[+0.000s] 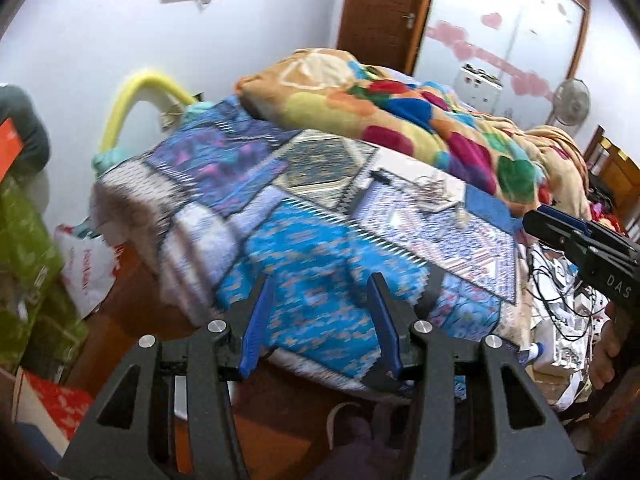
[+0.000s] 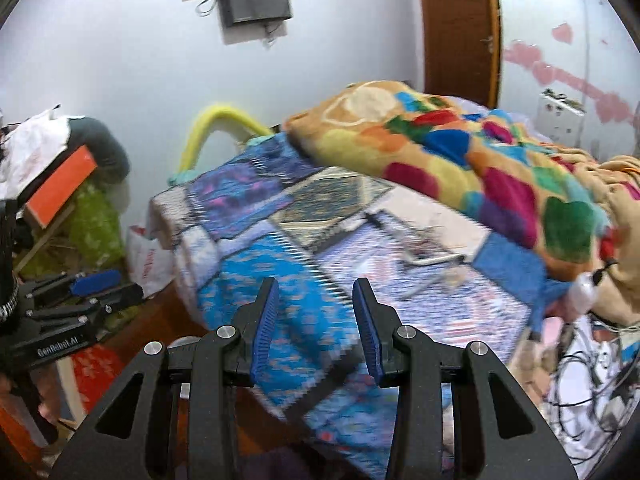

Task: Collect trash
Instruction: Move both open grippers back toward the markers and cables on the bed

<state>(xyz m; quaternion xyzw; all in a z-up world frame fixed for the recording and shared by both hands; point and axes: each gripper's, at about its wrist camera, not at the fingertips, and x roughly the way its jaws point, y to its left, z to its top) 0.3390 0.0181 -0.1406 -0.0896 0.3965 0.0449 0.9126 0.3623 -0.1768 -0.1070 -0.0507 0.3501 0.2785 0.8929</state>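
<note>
Two black, blue-padded tools level above near bed edge: left gripper (image 1: 320,292) wide apart, right gripper (image 2: 316,300) moderately apart, both empty. Blurred pale crumpled scrap (image 1: 434,190) on blue patchwork cotton bedspread (image 1: 312,240), beside plush multicoloured blanket (image 1: 400,112).

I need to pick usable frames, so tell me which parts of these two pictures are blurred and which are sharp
Left wrist view: the left gripper is sharp, the patchwork bedspread smeared by motion. Right wrist view: the same, the right gripper crisp. Both bend straight edges.
</note>
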